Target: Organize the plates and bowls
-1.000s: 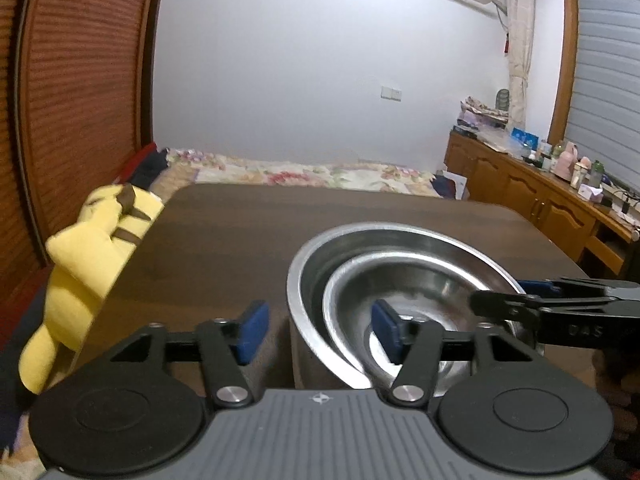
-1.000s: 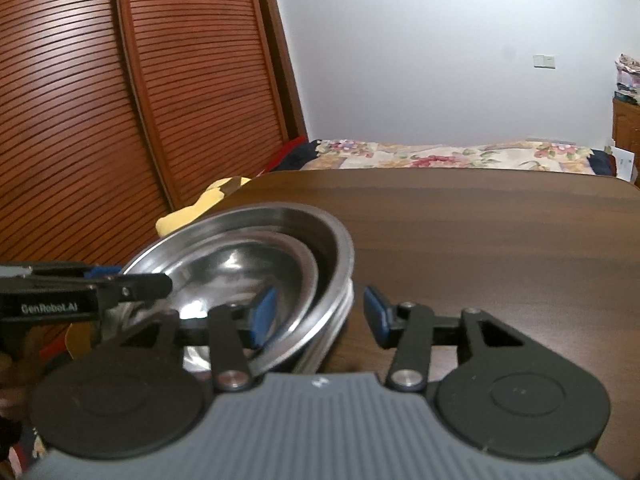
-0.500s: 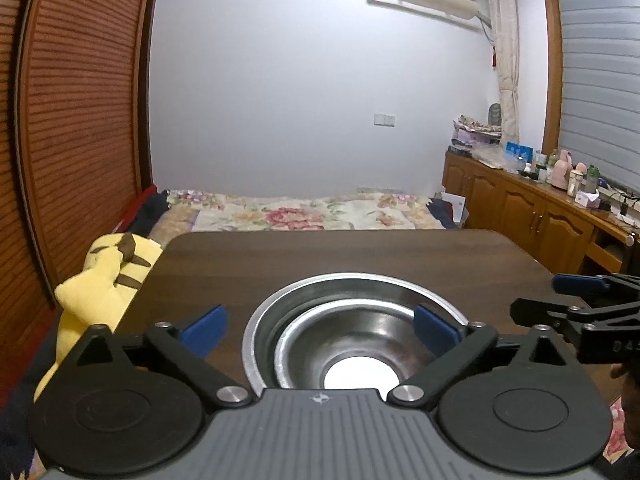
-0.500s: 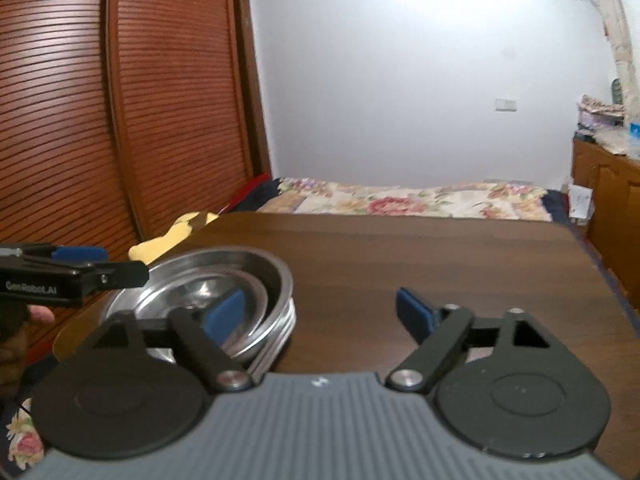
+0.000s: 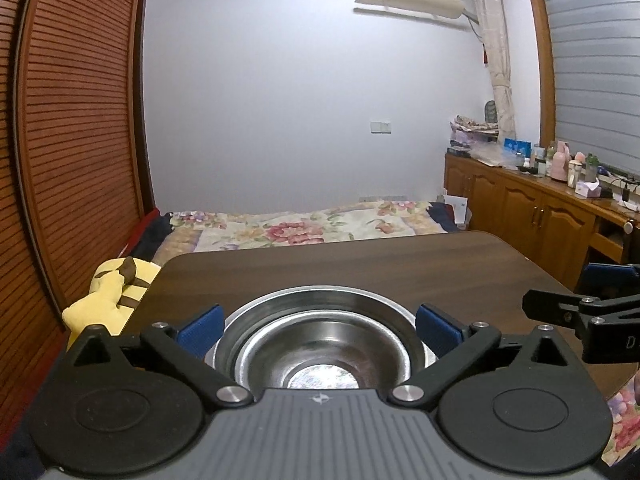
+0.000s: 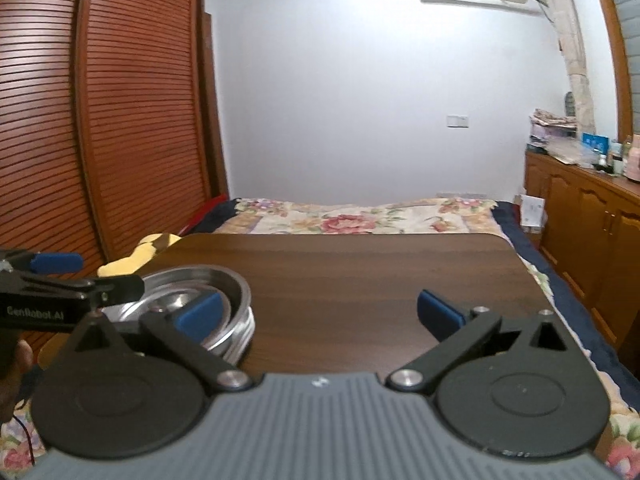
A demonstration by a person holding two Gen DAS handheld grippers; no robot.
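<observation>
A stack of nested steel bowls (image 5: 320,336) sits on the dark wooden table (image 5: 360,264) near its front edge. In the left wrist view my left gripper (image 5: 318,326) is open wide, raised above and behind the stack, with blue pads either side of it in the image and touching nothing. In the right wrist view the bowls (image 6: 208,304) lie at the left, and my right gripper (image 6: 320,314) is open and empty over the bare table. The right gripper also shows at the right edge of the left wrist view (image 5: 580,312); the left gripper shows at the left of the right wrist view (image 6: 60,280).
A yellow plush toy (image 5: 108,296) lies off the table's left side. A bed with a floral cover (image 5: 304,228) stands beyond the far edge. Wooden cabinets (image 5: 540,216) with clutter run along the right wall, and slatted wardrobe doors (image 6: 120,120) along the left.
Both grippers let go of the bowls' rim, opened wide and drew back and up. The bowl stack stays put on the table.
</observation>
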